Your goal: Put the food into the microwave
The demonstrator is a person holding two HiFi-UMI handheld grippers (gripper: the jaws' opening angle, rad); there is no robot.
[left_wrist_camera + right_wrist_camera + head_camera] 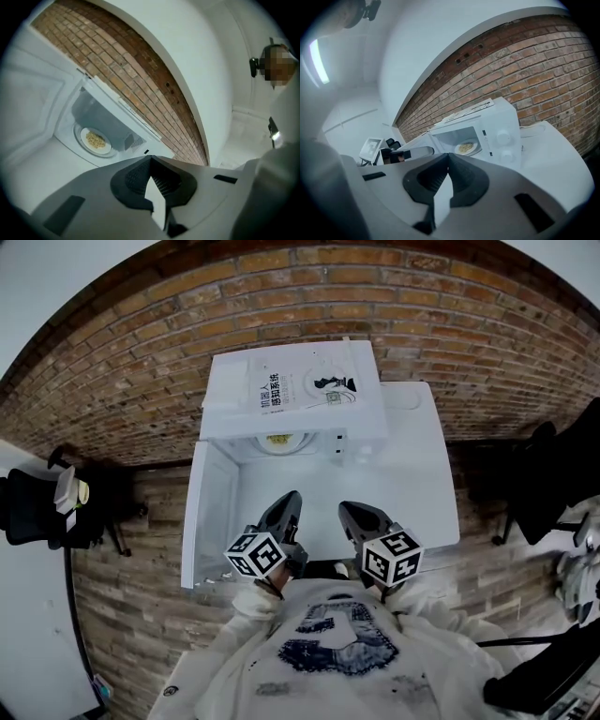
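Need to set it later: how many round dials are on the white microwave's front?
2, both on the white microwave's panel right of its cavity: the upper white dial, the lower white dial beneath.

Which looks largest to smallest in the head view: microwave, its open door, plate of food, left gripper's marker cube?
1. Microwave.
2. Open door.
3. Marker cube on the left gripper and plate of food: unranked; the cube sits nearer the camera, the plate shows only partly under the microwave's top.

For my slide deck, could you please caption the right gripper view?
Right gripper, jaws shut and empty, faces the open white microwave with a plate of food inside.
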